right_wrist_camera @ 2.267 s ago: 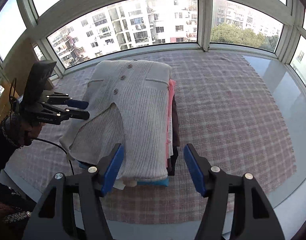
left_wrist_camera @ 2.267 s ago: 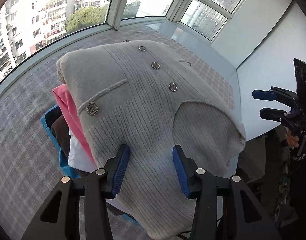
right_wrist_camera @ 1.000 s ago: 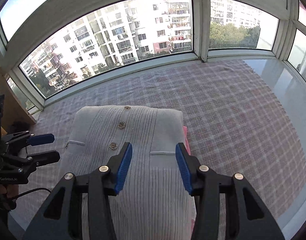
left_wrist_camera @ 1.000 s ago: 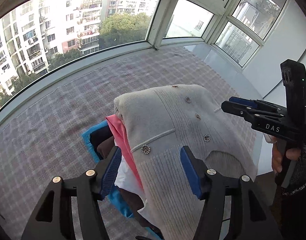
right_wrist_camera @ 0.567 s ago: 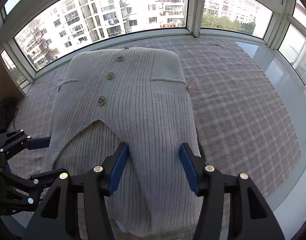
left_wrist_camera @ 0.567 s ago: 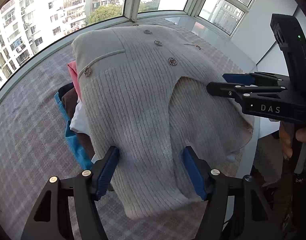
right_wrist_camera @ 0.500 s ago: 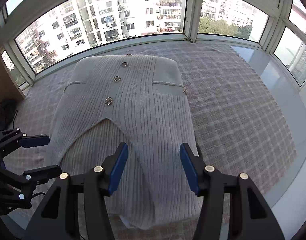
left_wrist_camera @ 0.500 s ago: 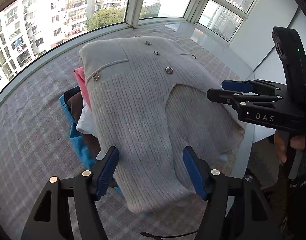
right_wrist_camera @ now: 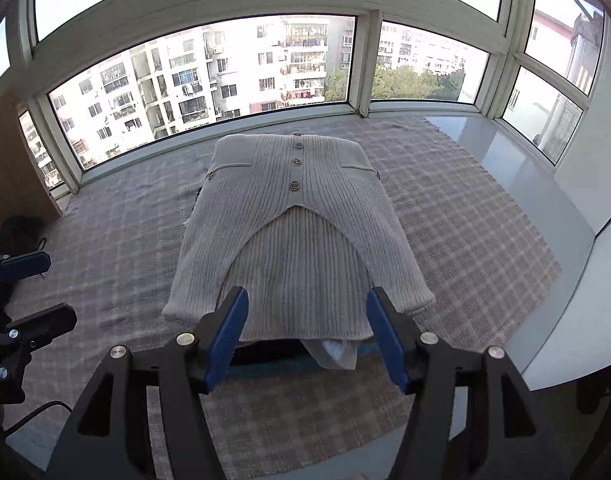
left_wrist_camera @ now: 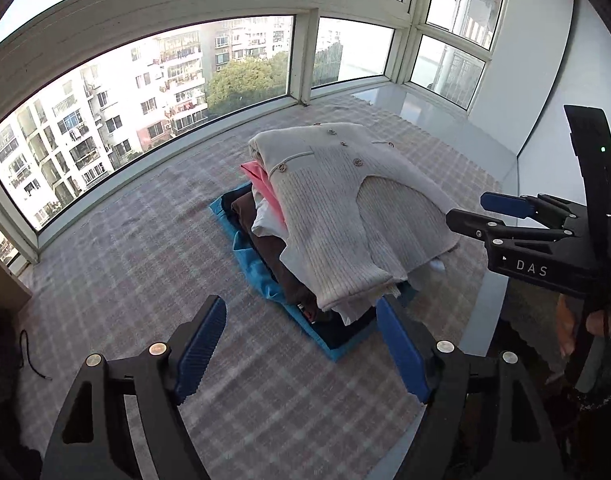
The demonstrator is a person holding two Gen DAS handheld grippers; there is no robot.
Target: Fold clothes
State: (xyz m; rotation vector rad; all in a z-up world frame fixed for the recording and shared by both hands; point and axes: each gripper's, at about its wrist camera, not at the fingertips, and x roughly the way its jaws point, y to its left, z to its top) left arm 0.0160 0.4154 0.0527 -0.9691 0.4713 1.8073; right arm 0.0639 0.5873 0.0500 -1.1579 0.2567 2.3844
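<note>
A folded grey ribbed cardigan point(left_wrist_camera: 345, 200) point(right_wrist_camera: 301, 232) with metal buttons lies on top of a stack of folded clothes point(left_wrist_camera: 265, 240): pink, white, brown, dark and blue layers. The stack rests on a checked cloth point(left_wrist_camera: 145, 260) point(right_wrist_camera: 465, 220) on the window ledge. My left gripper point(left_wrist_camera: 301, 340) is open, held back from the stack's near corner with nothing between its fingers. Open and empty too, my right gripper point(right_wrist_camera: 307, 328) hovers just before the cardigan's near hem. In the left wrist view the right gripper point(left_wrist_camera: 493, 212) shows at the right, beside the stack. The left gripper point(right_wrist_camera: 29, 288) appears at the left edge of the right wrist view.
Large windows point(right_wrist_camera: 201, 76) curve round the back of the ledge. A white wall point(left_wrist_camera: 545, 100) and the glossy bare ledge point(right_wrist_camera: 505, 152) lie to the right. A black cable point(left_wrist_camera: 33, 356) lies on the cloth at the left. A person's hand point(left_wrist_camera: 577, 320) holds the right gripper.
Both grippers have pulled back and up from the cardigan, so the stack now looks smaller and farther away. The cardigan stays folded on the stack.
</note>
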